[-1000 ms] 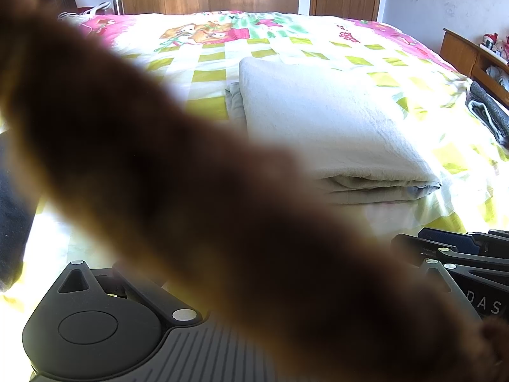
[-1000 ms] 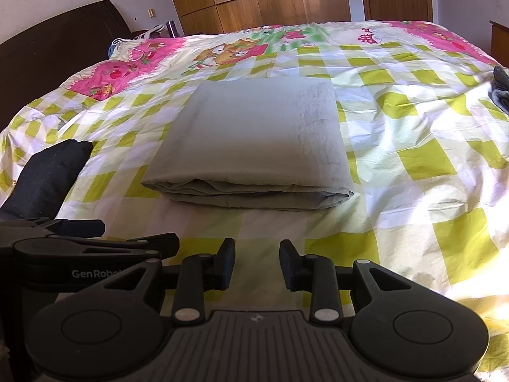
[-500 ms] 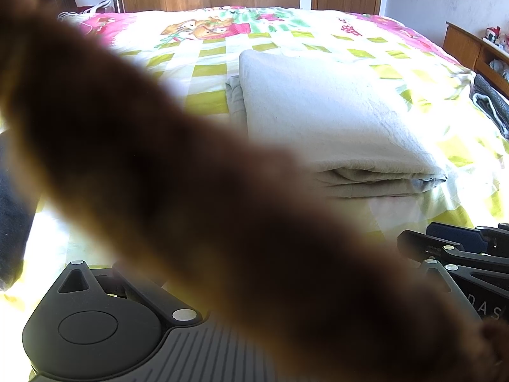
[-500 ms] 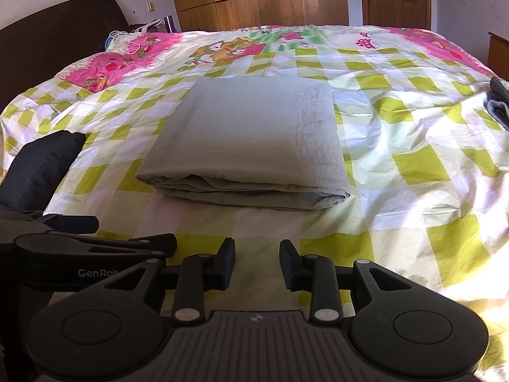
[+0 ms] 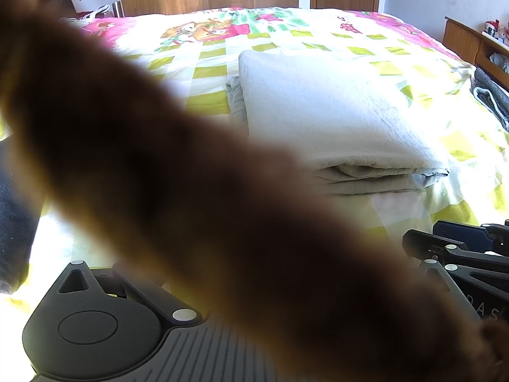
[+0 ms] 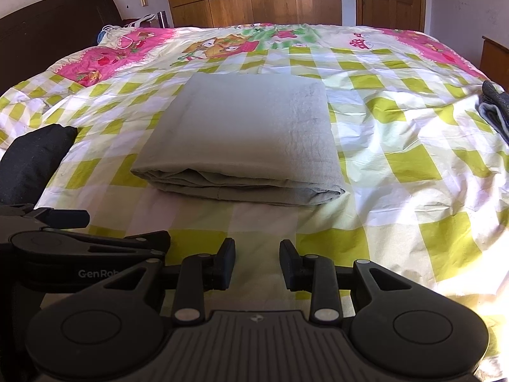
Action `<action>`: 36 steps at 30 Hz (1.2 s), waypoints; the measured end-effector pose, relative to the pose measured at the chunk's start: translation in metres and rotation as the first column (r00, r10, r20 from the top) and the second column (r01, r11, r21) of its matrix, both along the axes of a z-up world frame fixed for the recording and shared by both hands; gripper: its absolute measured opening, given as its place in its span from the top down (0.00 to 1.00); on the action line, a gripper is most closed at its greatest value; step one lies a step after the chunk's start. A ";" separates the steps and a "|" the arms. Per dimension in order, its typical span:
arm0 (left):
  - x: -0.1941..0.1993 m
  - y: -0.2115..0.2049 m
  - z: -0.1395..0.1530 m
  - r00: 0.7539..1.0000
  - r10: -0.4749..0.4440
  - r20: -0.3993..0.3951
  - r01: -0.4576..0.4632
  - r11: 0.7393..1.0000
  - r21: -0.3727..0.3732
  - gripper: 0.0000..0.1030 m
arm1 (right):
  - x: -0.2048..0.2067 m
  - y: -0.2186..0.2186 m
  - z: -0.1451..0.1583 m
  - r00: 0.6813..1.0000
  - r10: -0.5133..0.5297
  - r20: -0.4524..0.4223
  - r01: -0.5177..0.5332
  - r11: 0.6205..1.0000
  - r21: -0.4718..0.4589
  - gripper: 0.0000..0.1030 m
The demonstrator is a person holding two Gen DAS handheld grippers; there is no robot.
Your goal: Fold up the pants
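The pants (image 6: 241, 140) lie folded into a compact grey-green rectangle on the bed (image 6: 413, 165), on its yellow-green and white checked cover, with the stacked fold edges facing the cameras.

In the right wrist view the right tongs (image 6: 257, 265) sit low over the near part of the bed, in front of the bundle and apart from it, a strip of bare cover between the fingertips and the folded edge. Their two fingers stand spread with a clear gap and nothing between them. The pants lie straight ahead, roughly centred on that gap.

The left tongs (image 6: 95, 238) show at the left edge of that view, just beside the right tongs and likewise short of the pants. In the left wrist view a blurred brown shape (image 5: 191, 191) close to the lens crosses the frame diagonally and hides the fingertips, so I cannot tell whether the left tongs are spread or pressed together. There the pants appear ahead and to the right.

A black cloth (image 6: 31, 162) lies at the bed's left edge, and a dark grey garment (image 6: 496, 108) at its right edge, both well apart from the pants.
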State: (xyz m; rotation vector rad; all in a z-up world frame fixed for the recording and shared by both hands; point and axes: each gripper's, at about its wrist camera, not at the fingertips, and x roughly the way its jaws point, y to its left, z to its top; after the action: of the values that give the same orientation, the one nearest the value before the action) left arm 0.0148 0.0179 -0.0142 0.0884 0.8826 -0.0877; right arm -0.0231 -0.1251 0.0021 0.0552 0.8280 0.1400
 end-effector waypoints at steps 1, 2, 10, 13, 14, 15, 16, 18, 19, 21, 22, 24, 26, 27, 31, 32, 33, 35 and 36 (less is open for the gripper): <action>0.000 0.000 0.000 1.000 0.000 0.000 0.000 1.000 0.000 0.02 | 0.000 0.000 0.000 1.000 0.000 0.000 0.000 1.000 -0.001 0.57; 0.000 0.000 0.000 1.000 0.000 -0.001 0.000 1.000 0.001 0.02 | 0.000 0.000 0.000 1.000 0.000 0.000 0.000 1.000 -0.001 0.57; 0.001 -0.001 -0.001 1.000 0.002 -0.008 -0.002 1.000 -0.001 0.02 | 0.001 -0.001 -0.001 1.000 0.001 -0.006 -0.001 1.000 0.003 0.57; 0.001 -0.001 -0.002 1.000 0.001 -0.009 -0.001 1.000 -0.001 0.02 | 0.001 -0.002 -0.001 1.000 0.004 -0.004 -0.004 1.000 0.006 0.57; 0.001 -0.001 -0.002 1.000 0.001 -0.010 -0.001 1.000 -0.002 0.02 | 0.001 -0.002 -0.001 1.000 0.005 -0.004 -0.005 1.000 0.007 0.57; 0.001 -0.001 -0.002 1.000 0.002 -0.010 -0.002 1.000 -0.003 0.02 | 0.001 -0.002 -0.001 1.000 0.007 -0.003 -0.007 1.000 0.009 0.57; 0.001 -0.001 -0.002 1.000 0.003 -0.010 -0.003 1.000 -0.001 0.02 | 0.001 -0.002 -0.001 1.000 0.008 -0.002 -0.008 1.000 0.009 0.57; 0.001 -0.002 -0.003 1.000 0.004 -0.008 -0.004 1.000 0.003 0.02 | 0.001 -0.002 0.000 1.000 0.011 0.000 -0.011 1.000 0.011 0.57; 0.001 -0.002 -0.003 1.000 0.004 -0.009 -0.004 1.000 0.001 0.02 | 0.001 -0.002 0.000 1.000 0.012 0.001 -0.012 1.000 0.012 0.57; 0.001 -0.002 -0.003 1.000 0.005 -0.010 -0.005 1.000 0.000 0.02 | 0.001 -0.002 -0.001 1.000 0.013 0.001 -0.013 1.000 0.014 0.57; 0.002 -0.002 -0.003 1.000 0.005 -0.011 -0.005 1.000 0.000 0.02 | 0.001 -0.002 -0.001 1.000 0.013 0.001 -0.013 1.000 0.014 0.57; 0.002 -0.001 -0.003 1.000 0.006 -0.014 -0.006 1.000 -0.003 0.02 | 0.002 -0.002 -0.001 1.000 0.011 -0.001 -0.011 1.000 0.014 0.57; 0.002 -0.001 -0.004 1.000 0.006 -0.015 -0.007 1.000 -0.004 0.02 | 0.002 -0.002 -0.001 1.000 0.011 -0.001 -0.011 1.000 0.015 0.57; 0.002 0.000 -0.004 1.000 0.007 -0.015 -0.007 1.000 -0.005 0.02 | 0.002 -0.002 -0.001 1.000 0.011 -0.001 -0.011 1.000 0.016 0.57; 0.002 0.000 -0.004 1.000 0.007 -0.015 -0.007 1.000 -0.005 0.02 | 0.002 -0.002 -0.001 1.000 0.011 -0.001 -0.011 1.000 0.015 0.57; 0.003 0.000 -0.004 1.000 0.007 -0.016 -0.007 1.000 -0.006 0.02 | 0.002 -0.002 -0.001 1.000 0.011 -0.002 -0.011 1.000 0.015 0.57; 0.003 0.000 -0.004 1.000 0.008 -0.017 -0.008 1.000 -0.008 0.02 | 0.002 -0.002 -0.001 1.000 0.010 -0.001 -0.010 1.000 0.015 0.57; 0.003 0.000 -0.004 1.000 0.008 -0.018 -0.008 1.000 -0.009 0.02 | 0.002 -0.002 -0.001 1.000 0.011 -0.001 -0.011 1.000 0.015 0.57; 0.003 0.000 -0.004 1.000 0.009 -0.018 -0.009 1.000 -0.009 0.02 | 0.002 -0.002 -0.001 1.000 0.011 -0.001 -0.011 1.000 0.015 0.57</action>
State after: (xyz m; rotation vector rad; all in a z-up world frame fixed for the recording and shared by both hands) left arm 0.0177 0.0180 -0.0182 0.0753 0.9007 -0.0847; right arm -0.0215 -0.1268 0.0011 0.0647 0.8286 0.1566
